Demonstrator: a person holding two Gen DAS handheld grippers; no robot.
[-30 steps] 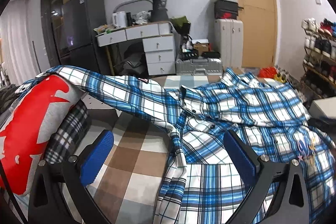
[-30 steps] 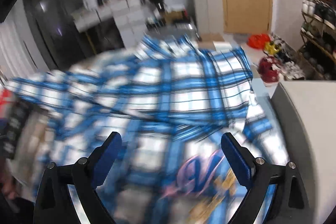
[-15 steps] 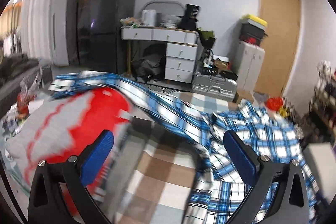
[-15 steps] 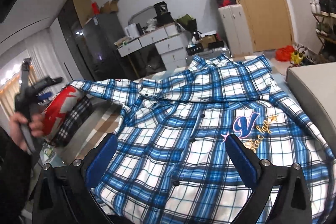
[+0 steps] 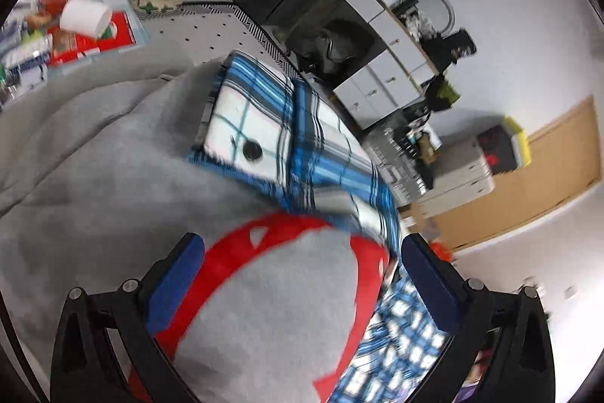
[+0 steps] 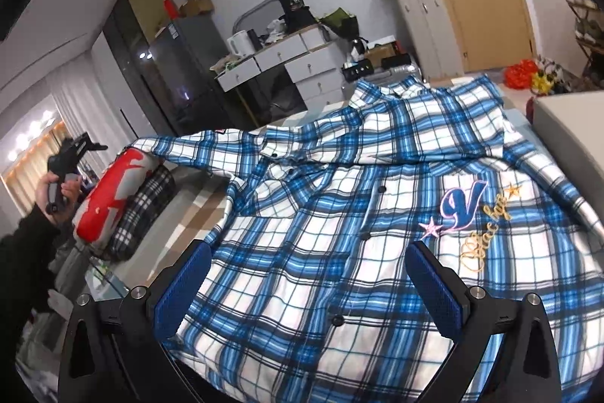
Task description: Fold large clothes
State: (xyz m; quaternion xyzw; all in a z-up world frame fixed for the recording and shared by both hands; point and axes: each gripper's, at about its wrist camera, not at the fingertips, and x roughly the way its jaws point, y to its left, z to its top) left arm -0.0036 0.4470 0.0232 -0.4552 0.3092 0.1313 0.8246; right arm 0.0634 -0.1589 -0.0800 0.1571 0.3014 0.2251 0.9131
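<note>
A blue-and-white plaid shirt (image 6: 339,221) lies front-up and spread out on the table, with a "V" emblem (image 6: 462,204) on its chest. One sleeve reaches left over a stack of folded clothes. My right gripper (image 6: 302,284) hovers open over the shirt's lower hem and holds nothing. In the left wrist view, the sleeve cuff (image 5: 260,138) with its dark button rests on a grey-and-red folded garment (image 5: 264,308). My left gripper (image 5: 302,276) is open just above that garment, tilted, a little short of the cuff. A hand holds the left gripper (image 6: 81,148) at the far left.
The grey-and-red garment (image 6: 113,187) lies on a black-and-white checked one (image 6: 149,210) at the table's left end. A grey box (image 6: 566,127) stands to the right of the shirt. A desk with drawers (image 6: 287,63), fridge (image 6: 181,70) and door stand behind. Clutter with a paper roll (image 5: 85,16) lies left.
My left gripper has swung left off the shirt body, tilted, and come down over the folded stack near the sleeve cuff. The right gripper has steadied over the hem.
</note>
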